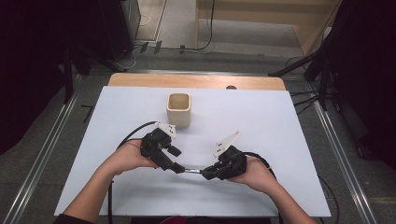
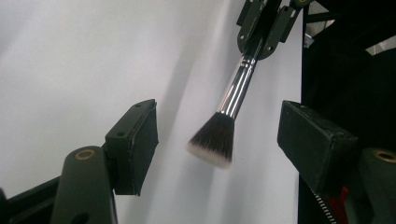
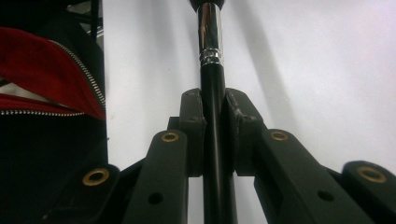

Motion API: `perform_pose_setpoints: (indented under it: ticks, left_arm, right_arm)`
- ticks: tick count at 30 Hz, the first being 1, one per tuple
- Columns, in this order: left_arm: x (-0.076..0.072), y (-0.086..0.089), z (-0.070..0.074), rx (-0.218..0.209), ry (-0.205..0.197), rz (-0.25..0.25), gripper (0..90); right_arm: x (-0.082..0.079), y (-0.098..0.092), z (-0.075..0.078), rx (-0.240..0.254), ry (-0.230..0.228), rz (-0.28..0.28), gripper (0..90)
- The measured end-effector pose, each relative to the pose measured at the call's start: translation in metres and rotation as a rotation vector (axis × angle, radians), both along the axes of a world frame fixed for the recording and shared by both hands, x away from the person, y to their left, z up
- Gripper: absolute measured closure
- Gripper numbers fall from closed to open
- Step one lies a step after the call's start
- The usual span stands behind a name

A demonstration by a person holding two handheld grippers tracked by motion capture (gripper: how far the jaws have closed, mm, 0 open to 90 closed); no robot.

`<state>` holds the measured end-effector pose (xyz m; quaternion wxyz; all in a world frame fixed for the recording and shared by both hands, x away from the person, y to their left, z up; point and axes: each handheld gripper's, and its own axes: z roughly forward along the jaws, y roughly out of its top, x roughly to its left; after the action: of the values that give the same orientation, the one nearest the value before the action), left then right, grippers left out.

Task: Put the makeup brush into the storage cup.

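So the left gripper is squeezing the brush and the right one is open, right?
No, swapped. The right gripper is shut on the brush handle, as the right gripper view shows. In the left gripper view the left gripper stands open, its pads apart from the bristles.

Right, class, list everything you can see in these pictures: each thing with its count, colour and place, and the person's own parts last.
Makeup brush: one, black handle, silver ferrule, dark bristles with pale tips; held above the near part of the table, between the two claws.
Cup: one, beige, square, open top; upright on the far middle of the white sheet.
Table: one, white sheet over a wooden top.
Red zipped cloth: one, by the table's near edge.
Left claw: one, black, jaws open either side of the bristles, not touching.
Right claw: one, black, shut on the brush handle.
Forearms: two, coming from the bottom edge.
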<state>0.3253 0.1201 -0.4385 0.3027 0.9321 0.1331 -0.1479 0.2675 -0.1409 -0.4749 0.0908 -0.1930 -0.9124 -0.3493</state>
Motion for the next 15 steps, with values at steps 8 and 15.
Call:
perform_pose_setpoints:
  ticks: [8, 15]
  left_arm:
    - [0.001, 0.007, -0.003, -0.013, -0.007, 0.050, 28.7]
    - [-0.002, 0.016, -0.004, -0.041, -0.025, 0.112, 27.2]
  right_arm:
    - [0.001, -0.005, 0.001, -0.004, -0.001, -0.031, 79.6]
    - [-0.001, -0.014, 0.005, 0.003, 0.004, -0.098, 79.6]
